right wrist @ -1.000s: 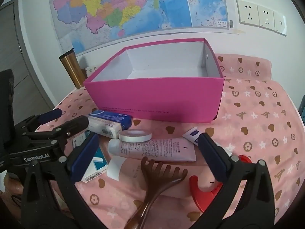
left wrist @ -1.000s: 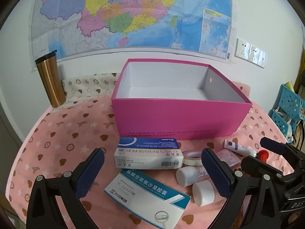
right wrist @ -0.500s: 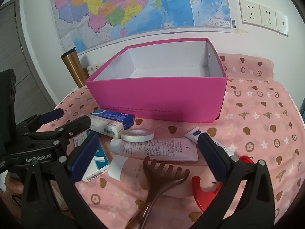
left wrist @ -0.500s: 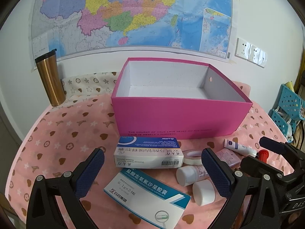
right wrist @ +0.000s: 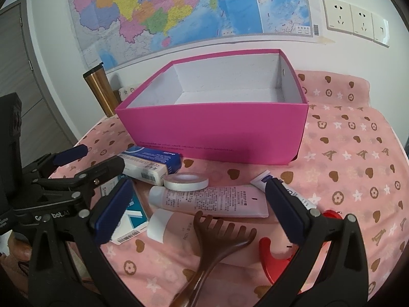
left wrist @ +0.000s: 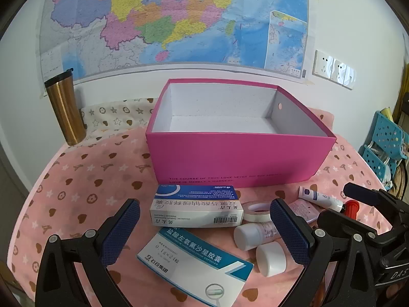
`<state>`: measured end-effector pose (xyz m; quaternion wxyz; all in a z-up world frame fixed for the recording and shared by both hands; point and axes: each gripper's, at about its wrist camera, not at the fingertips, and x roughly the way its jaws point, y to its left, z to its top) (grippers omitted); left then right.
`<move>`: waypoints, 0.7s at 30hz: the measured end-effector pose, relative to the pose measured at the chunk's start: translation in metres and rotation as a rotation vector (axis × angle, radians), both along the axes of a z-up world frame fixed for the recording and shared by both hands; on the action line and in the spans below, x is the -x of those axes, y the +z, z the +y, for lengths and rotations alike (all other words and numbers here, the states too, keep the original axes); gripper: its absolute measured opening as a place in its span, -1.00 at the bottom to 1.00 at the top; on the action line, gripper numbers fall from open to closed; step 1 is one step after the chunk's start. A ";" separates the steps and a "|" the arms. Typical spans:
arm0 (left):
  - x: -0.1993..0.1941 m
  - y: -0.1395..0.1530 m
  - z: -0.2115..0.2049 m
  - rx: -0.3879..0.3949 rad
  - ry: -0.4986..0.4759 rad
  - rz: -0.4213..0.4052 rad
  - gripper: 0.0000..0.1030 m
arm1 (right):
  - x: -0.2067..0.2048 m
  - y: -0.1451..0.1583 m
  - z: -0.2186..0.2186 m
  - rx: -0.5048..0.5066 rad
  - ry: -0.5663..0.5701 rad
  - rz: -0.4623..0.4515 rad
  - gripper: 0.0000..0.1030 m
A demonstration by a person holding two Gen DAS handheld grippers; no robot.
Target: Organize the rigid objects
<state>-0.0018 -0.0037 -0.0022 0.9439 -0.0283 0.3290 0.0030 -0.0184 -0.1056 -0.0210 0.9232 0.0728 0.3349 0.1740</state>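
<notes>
An empty pink box stands open on the pink cloth. In front of it lie a blue-and-white medicine box, a flat medicine carton, a tape roll, two pink tubes with white caps, a small white tube, a brown comb-like scraper and a red hook. My left gripper is open above the medicine boxes. My right gripper is open above the tubes and scraper. Both are empty.
A gold tumbler stands at the back left by the wall. A map and wall sockets hang behind. A blue basket stands off the table at the right. The table edge curves at left and front.
Both grippers have drifted very slightly; the right wrist view has shifted a little. No object has moved.
</notes>
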 end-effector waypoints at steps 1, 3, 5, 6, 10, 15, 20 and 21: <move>0.000 0.000 0.000 0.000 0.000 0.000 1.00 | 0.000 0.000 0.000 0.000 0.000 0.001 1.00; 0.000 -0.001 0.000 -0.003 -0.002 0.001 1.00 | -0.001 -0.001 0.001 -0.002 0.004 0.003 1.00; -0.001 -0.002 0.000 -0.003 -0.001 0.005 1.00 | -0.002 -0.001 0.002 -0.001 0.008 0.007 1.00; -0.001 -0.002 0.001 -0.002 0.000 0.006 1.00 | -0.002 -0.002 0.002 -0.001 0.011 0.009 1.00; -0.005 -0.005 0.007 0.002 0.013 0.011 1.00 | -0.006 -0.004 0.005 -0.007 0.029 0.025 1.00; -0.014 -0.014 0.029 0.029 0.041 0.041 1.00 | -0.011 -0.008 0.010 -0.005 0.054 0.046 1.00; -0.027 -0.026 0.045 0.045 0.024 0.078 0.99 | -0.022 -0.011 0.020 -0.012 0.111 0.070 0.93; -0.029 -0.028 0.047 0.045 0.023 0.084 0.95 | -0.024 -0.011 0.023 -0.014 0.123 0.074 0.91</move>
